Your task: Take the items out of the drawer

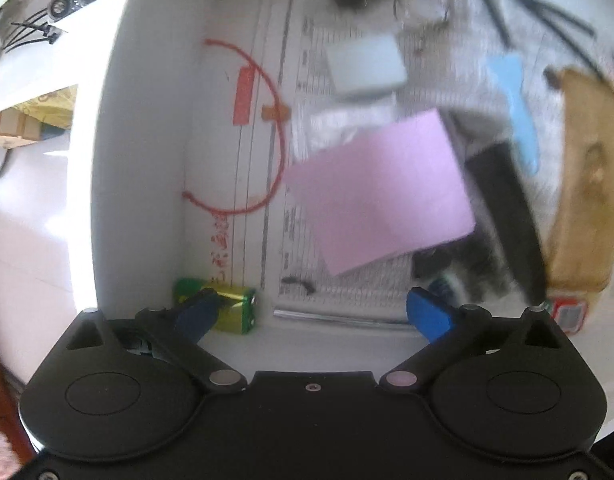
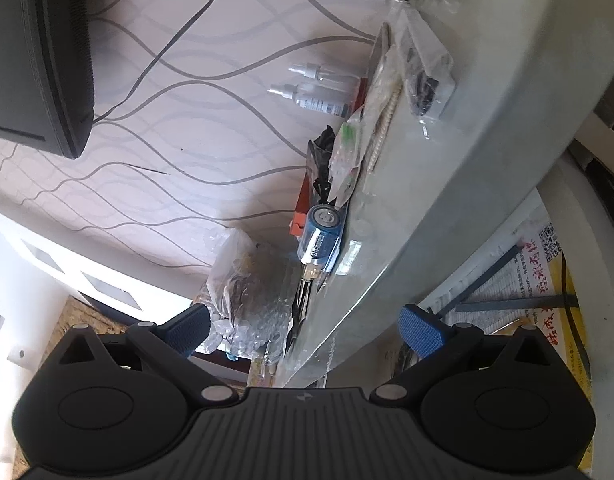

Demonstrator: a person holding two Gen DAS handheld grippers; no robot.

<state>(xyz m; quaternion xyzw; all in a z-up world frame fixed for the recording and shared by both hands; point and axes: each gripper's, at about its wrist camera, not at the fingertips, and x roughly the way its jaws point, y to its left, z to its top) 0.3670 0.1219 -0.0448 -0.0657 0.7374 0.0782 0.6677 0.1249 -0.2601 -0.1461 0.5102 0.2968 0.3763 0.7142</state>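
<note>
In the left wrist view I look down into the open drawer (image 1: 147,160), lined with printed paper. A pink pad of notes (image 1: 379,192) lies blurred in the middle, beyond my left gripper (image 1: 312,304), which is open with nothing between its blue fingers. A green and yellow block battery (image 1: 235,308) sits in the drawer's near corner by the left finger. Further in are a white block (image 1: 365,66), a light blue plastic tool (image 1: 515,112) and a black bar (image 1: 503,208). My right gripper (image 2: 305,322) is open and empty, level beside the grey tabletop (image 2: 487,120).
On the tabletop lie a blue battery (image 2: 321,240), two small white bottles (image 2: 311,96), plastic bags of parts (image 2: 427,76) and a bubble-wrap bundle (image 2: 247,288). A dark monitor (image 2: 39,52) stands at the left. A brown wooden piece (image 1: 583,184) and a red cord with a tag (image 1: 243,96) lie in the drawer.
</note>
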